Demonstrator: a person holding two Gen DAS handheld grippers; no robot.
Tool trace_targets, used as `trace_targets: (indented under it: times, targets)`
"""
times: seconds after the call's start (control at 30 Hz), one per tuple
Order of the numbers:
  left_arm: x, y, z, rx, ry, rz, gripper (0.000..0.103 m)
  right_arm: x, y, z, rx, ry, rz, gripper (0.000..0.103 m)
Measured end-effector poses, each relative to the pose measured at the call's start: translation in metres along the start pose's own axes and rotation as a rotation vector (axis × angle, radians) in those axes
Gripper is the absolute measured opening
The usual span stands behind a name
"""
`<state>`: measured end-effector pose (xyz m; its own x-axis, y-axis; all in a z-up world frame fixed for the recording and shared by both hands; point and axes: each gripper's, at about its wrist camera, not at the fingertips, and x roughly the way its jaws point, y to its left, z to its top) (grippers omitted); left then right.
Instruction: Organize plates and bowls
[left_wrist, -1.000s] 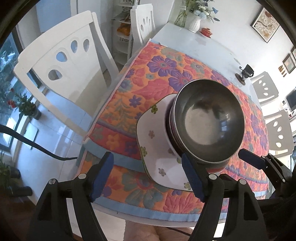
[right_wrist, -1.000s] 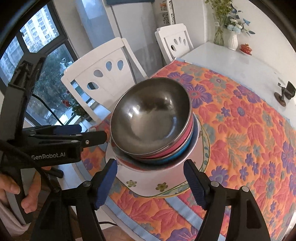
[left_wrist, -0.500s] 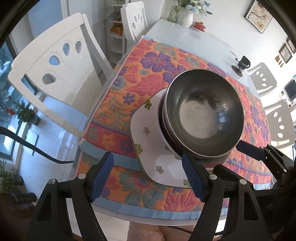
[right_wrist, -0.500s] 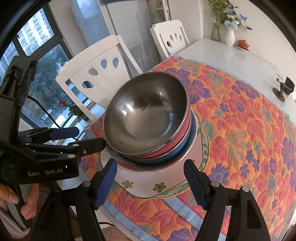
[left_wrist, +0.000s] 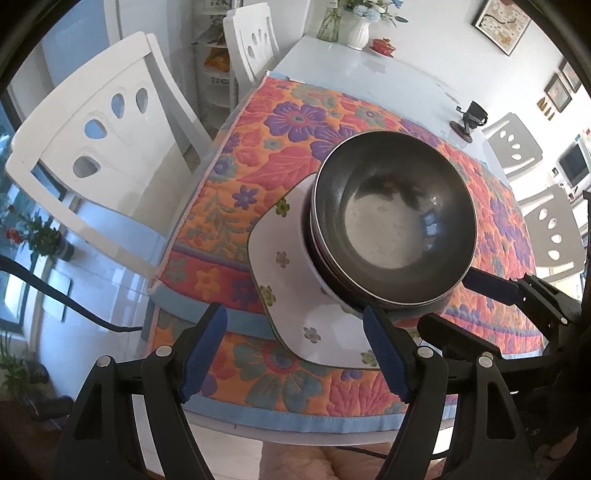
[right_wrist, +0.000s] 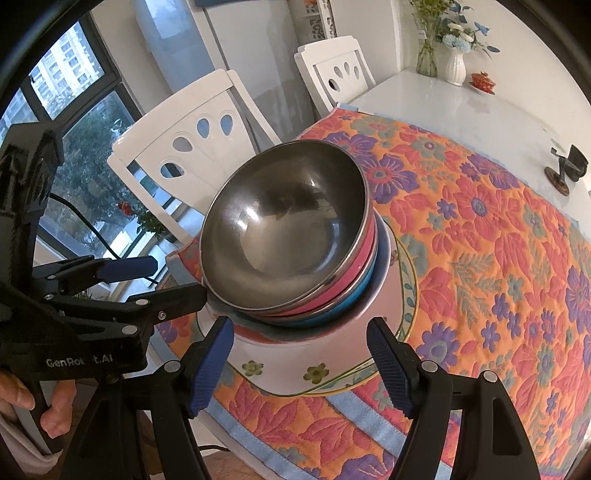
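Nested steel bowls (right_wrist: 284, 236) stacked on floral square plate (right_wrist: 280, 369), just beyond right gripper (right_wrist: 299, 365), spread wide. Left gripper (left_wrist: 291, 350) likewise wide, stack toward its right finger.

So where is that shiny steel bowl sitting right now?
The shiny steel bowl tops a stack of pink and blue bowls on the square white flowered plate, at the near edge of the orange floral tablecloth, between both open grippers.

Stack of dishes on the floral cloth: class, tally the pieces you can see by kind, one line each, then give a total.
Steel bowl: 1
Pink bowl: 1
Blue bowl: 1
White bowl: 1
Floral plate: 1
Total: 5, nested in one stack.
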<state>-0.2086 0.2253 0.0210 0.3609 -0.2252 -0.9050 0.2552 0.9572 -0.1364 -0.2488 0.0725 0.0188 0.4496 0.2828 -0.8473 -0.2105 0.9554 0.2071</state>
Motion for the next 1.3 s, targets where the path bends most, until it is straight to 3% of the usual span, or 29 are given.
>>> trace_targets:
  times: [1.3]
  targets:
    - [0.002, -0.004, 0.0024, 0.004, 0.004, 0.003, 0.075, -0.0003, -0.0054, 0.0006, 0.033, -0.001, 0.006, 0.072]
